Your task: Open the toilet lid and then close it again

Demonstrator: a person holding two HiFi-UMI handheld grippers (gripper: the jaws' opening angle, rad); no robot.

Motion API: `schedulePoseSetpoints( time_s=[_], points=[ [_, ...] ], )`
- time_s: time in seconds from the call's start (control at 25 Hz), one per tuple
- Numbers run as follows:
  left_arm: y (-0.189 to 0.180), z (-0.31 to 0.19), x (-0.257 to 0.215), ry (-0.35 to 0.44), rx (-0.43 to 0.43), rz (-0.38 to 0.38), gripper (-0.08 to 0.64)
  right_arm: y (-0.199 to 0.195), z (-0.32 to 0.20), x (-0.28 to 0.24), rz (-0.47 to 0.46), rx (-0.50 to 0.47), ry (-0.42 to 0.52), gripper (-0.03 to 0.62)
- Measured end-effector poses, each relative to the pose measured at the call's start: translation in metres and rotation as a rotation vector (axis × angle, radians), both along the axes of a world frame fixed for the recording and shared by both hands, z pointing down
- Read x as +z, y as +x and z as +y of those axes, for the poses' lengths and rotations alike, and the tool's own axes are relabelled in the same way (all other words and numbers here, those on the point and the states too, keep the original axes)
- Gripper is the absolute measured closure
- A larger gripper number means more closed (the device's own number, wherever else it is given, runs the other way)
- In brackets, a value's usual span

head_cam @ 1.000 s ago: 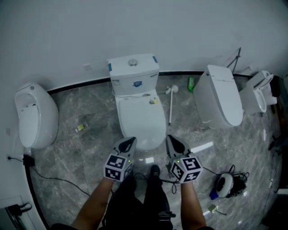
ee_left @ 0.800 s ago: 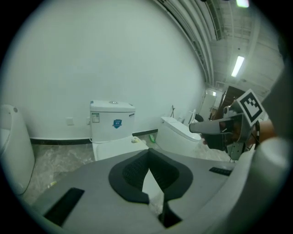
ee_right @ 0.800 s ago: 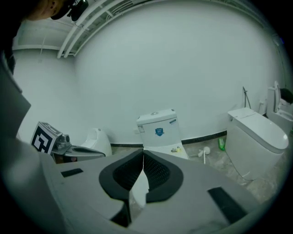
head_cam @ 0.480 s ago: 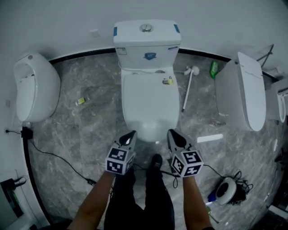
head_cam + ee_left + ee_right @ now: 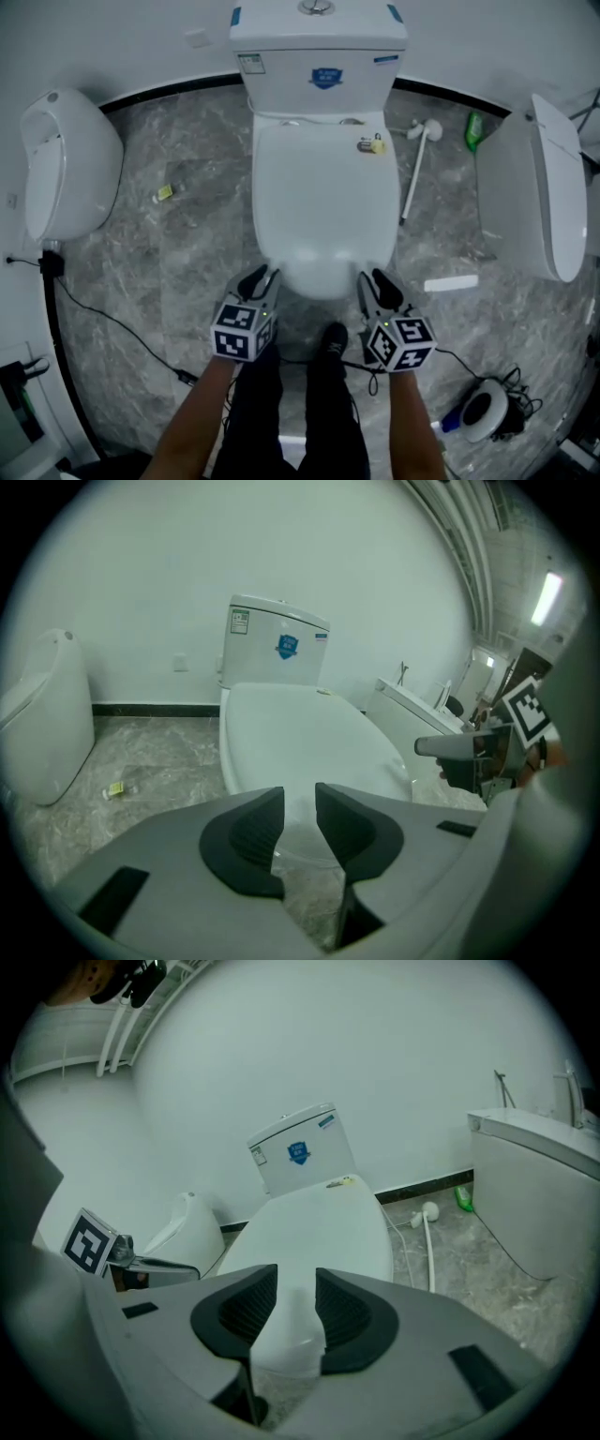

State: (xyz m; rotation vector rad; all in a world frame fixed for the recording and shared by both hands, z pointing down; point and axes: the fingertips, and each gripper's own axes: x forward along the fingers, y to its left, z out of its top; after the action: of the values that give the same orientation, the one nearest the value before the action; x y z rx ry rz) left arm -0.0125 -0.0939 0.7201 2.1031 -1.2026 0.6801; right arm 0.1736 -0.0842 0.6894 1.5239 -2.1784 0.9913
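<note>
The white toilet has its lid (image 5: 323, 206) down, below the tank (image 5: 319, 56). My left gripper (image 5: 258, 281) hangs at the front left of the lid's rim, my right gripper (image 5: 380, 286) at the front right. The jaws of both have just been opening. In the left gripper view the gripper (image 5: 300, 794) stands a little open, with the lid (image 5: 300, 733) ahead and nothing pressed between the pads. In the right gripper view the gripper (image 5: 297, 1274) is also a little open. The lid (image 5: 319, 1227) and the bowl's front show through the gap, and the pads do not press on them.
A white fixture (image 5: 66, 169) stands at the left and another white toilet (image 5: 539, 187) at the right. A toilet brush (image 5: 417, 164) and a green bottle (image 5: 475, 131) lie beside the tank. A cable (image 5: 112, 323) crosses the marble floor. The person's shoe (image 5: 328, 342) is between the grippers.
Both grippers have sunk toward the front rim of the toilet, and the head view has come closer. Their jaws, shut before, now stand slightly apart.
</note>
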Motion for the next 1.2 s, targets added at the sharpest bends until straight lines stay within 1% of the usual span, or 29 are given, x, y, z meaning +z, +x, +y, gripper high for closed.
schedulePoseSetpoints(
  time_s=[0.08,0.16,0.28,0.4,0.56,0.68,0.84,0.92,1.04,1.12,1.2],
  points=[
    [-0.003,-0.001,0.010,-0.005,-0.026,0.010,0.448,0.006,0.001,0.014,0.003,0.032,-0.013,0.429],
    [-0.005,-0.001,0.020,-0.017,-0.052,0.024,0.397,0.015,0.001,0.027,0.006,0.080,-0.024,0.349],
    [-0.005,0.000,0.031,-0.033,-0.074,0.038,0.342,0.031,0.000,0.043,-0.014,0.154,-0.042,0.273],
    [-0.002,0.003,0.039,-0.051,-0.076,0.061,0.282,0.038,-0.003,0.054,-0.072,0.192,-0.066,0.240],
    [0.002,0.006,0.049,-0.096,-0.089,0.119,0.214,0.039,-0.009,0.068,-0.145,0.213,-0.104,0.198],
    [0.004,0.005,0.055,-0.131,-0.087,0.149,0.210,0.037,-0.012,0.076,-0.190,0.224,-0.136,0.198],
    [0.008,0.006,0.055,-0.147,-0.054,0.167,0.210,0.034,-0.013,0.078,-0.225,0.227,-0.149,0.198],
    [0.015,0.008,0.054,-0.149,-0.029,0.160,0.210,0.035,-0.013,0.078,-0.238,0.241,-0.155,0.198],
    [0.019,0.010,0.053,-0.142,-0.025,0.132,0.210,0.039,-0.014,0.074,-0.275,0.281,-0.164,0.199],
    [0.022,0.010,0.052,-0.142,-0.030,0.127,0.208,0.043,-0.015,0.074,-0.277,0.302,-0.168,0.227],
    [0.023,0.009,0.052,-0.143,-0.033,0.123,0.187,0.043,-0.015,0.073,-0.281,0.307,-0.174,0.242]
  ],
)
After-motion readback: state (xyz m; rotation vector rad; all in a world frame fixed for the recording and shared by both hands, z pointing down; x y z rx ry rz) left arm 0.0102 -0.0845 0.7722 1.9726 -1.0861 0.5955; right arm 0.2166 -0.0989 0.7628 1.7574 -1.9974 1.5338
